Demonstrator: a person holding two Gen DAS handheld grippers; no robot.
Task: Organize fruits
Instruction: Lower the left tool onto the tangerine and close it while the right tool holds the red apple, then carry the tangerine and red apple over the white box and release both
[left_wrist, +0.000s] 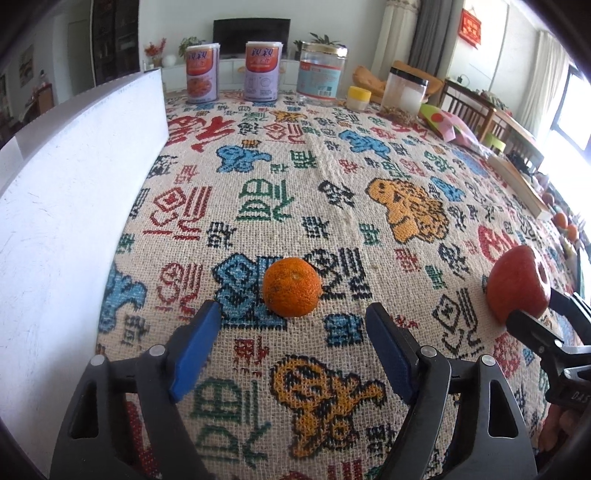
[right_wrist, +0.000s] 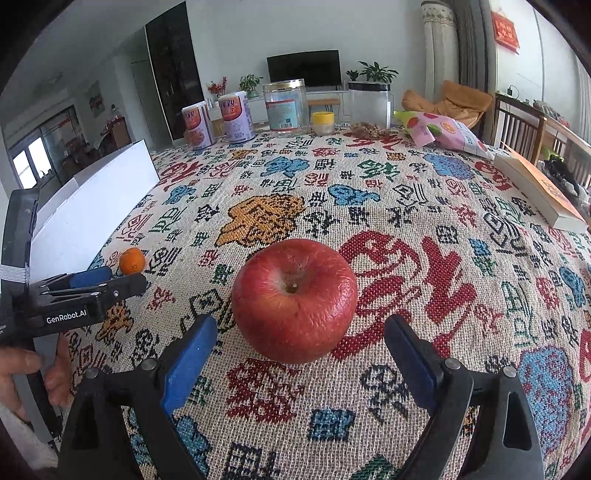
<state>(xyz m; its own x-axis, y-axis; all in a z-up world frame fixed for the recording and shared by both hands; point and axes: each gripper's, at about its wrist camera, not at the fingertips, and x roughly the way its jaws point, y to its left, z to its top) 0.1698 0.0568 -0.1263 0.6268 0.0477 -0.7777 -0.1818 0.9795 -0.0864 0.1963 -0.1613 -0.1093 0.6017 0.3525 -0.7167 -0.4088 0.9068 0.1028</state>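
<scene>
A small orange mandarin (left_wrist: 291, 287) lies on the patterned tablecloth just ahead of my left gripper (left_wrist: 293, 314), which is open with blue pads on either side, not touching it. A red apple (right_wrist: 294, 299) lies just ahead of my right gripper (right_wrist: 299, 328), which is open around its near side without touching it. The apple (left_wrist: 517, 284) and the right gripper's fingers (left_wrist: 535, 321) also show in the left wrist view at the right. The mandarin (right_wrist: 132, 261) and the left gripper (right_wrist: 107, 282) show at the left of the right wrist view.
A white board (left_wrist: 74, 192) stands along the left side. At the far edge stand two cans (left_wrist: 201, 72), a glass jar (left_wrist: 319, 70), a yellow-lidded tub (left_wrist: 359, 98) and a black-lidded jar (left_wrist: 404, 92). A snack bag (right_wrist: 439, 131) and a book (right_wrist: 539, 192) lie at the right.
</scene>
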